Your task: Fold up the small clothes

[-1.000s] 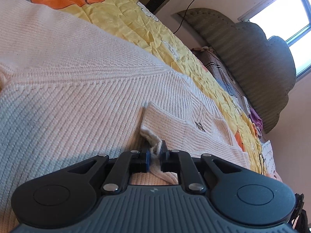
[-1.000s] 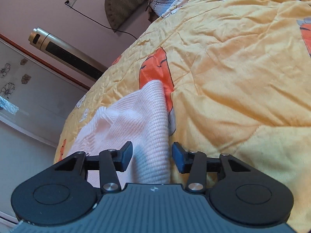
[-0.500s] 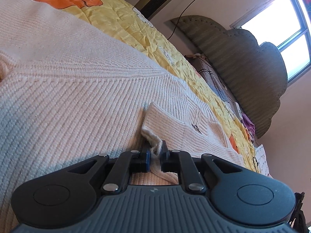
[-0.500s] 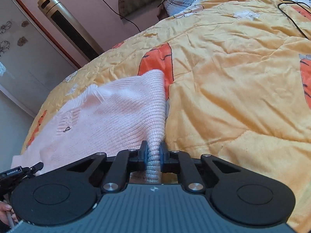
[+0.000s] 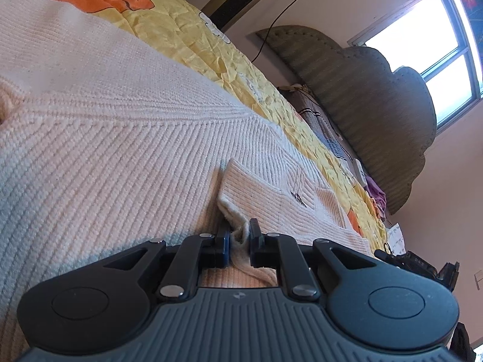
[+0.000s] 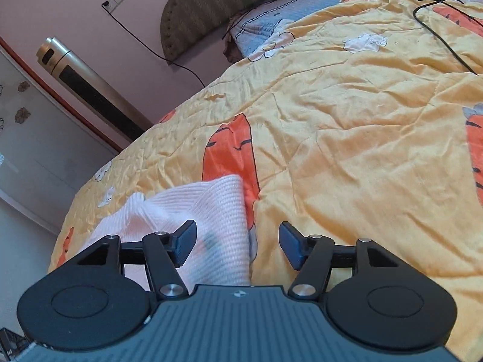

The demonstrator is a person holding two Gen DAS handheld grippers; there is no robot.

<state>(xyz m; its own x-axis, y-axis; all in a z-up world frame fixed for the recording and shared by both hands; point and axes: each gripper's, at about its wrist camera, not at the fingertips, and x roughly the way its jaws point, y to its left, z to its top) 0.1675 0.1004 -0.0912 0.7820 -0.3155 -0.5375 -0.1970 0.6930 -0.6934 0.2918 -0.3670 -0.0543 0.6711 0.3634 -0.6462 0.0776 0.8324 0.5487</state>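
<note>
A pale pink ribbed knit sweater (image 5: 120,138) lies spread on the yellow carrot-print bedspread (image 5: 187,39). My left gripper (image 5: 240,242) is shut on a bunched edge of the sweater beside its ribbed cuff (image 5: 250,187). In the right wrist view an end of the sweater (image 6: 208,211) lies on the bedspread (image 6: 347,150). My right gripper (image 6: 237,246) is open above it, jaws wide apart, with the knit edge between and below them.
A padded headboard (image 5: 377,96) and a window (image 5: 422,45) are at the far end of the bed. A black cable (image 6: 437,30) crosses the bedspread. A tall tower fan (image 6: 90,90) stands by the wall. Pillows (image 6: 271,24) lie near the headboard.
My right gripper was open, closed on the sweater's edge half a second ago, and is now open again. My left gripper has kept its hold and barely shifted.
</note>
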